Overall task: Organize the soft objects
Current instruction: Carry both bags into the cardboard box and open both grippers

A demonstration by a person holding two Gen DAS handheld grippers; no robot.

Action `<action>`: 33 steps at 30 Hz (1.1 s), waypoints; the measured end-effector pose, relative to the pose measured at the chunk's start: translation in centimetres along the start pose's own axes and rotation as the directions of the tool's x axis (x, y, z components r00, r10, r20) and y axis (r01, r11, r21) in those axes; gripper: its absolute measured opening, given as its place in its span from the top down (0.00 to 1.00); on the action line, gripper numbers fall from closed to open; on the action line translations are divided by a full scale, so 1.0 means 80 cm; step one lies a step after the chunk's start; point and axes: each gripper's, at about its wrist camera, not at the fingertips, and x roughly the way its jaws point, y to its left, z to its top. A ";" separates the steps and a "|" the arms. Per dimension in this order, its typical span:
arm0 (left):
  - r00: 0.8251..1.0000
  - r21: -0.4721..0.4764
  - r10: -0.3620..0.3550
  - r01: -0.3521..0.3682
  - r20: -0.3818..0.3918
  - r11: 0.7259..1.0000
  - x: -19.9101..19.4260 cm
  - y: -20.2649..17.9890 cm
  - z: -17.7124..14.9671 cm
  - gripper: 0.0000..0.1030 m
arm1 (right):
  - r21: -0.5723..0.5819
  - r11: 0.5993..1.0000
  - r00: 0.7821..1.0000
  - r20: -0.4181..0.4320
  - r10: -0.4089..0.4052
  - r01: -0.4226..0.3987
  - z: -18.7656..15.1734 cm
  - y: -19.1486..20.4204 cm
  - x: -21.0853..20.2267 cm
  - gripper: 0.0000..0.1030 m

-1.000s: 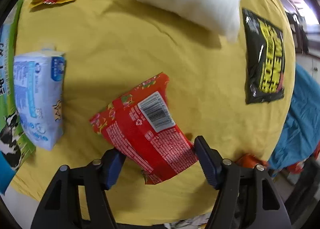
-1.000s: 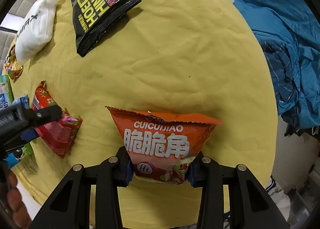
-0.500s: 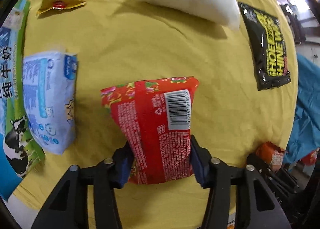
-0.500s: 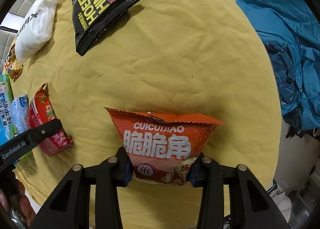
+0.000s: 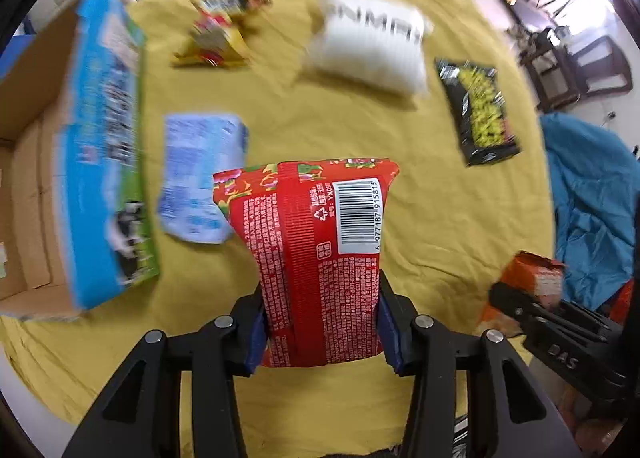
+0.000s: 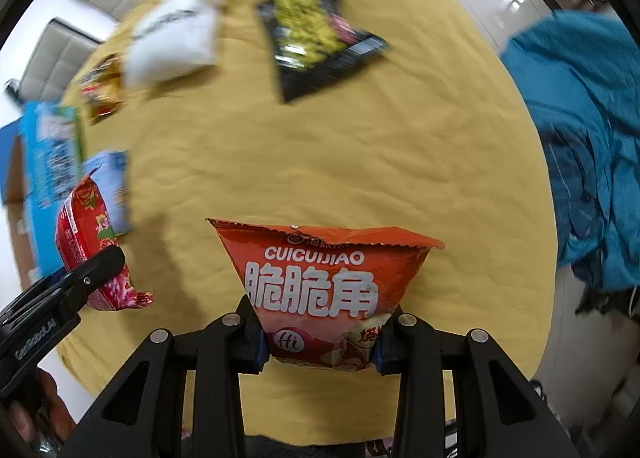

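Left tongs [image 5: 322, 332] were clamped on the lower part of a red packet [image 5: 320, 254], barcode side to the camera; their jaws had just been closing, with the packet between the pads. Right tongs [image 6: 318, 342] were pinched on the bottom of an orange bag [image 6: 320, 290], its crimped top spreading wide above the pads. Both packs hung clear of the yellow cloth [image 6: 360, 162], gripped low, probably so each could be carried off to the carton [image 5: 28, 178] at the cloth's left edge. Still on the cloth beyond the red packet: a pale blue pack [image 5: 200, 174] just left, a white pillow [image 5: 372, 46] and a black bag [image 5: 480, 110] farther off, and a yellow packet [image 5: 216, 42] near the carton. Motion blur smeared their print. The carton's interior was cut off. The red packet's front was unseen.
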 end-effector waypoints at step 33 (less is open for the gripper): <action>0.978 -0.172 -0.155 0.178 0.141 0.969 -0.085 0.386 0.115 0.58 | -0.397 0.914 0.996 0.001 0.090 -0.082 0.079 0.558 0.010 0.62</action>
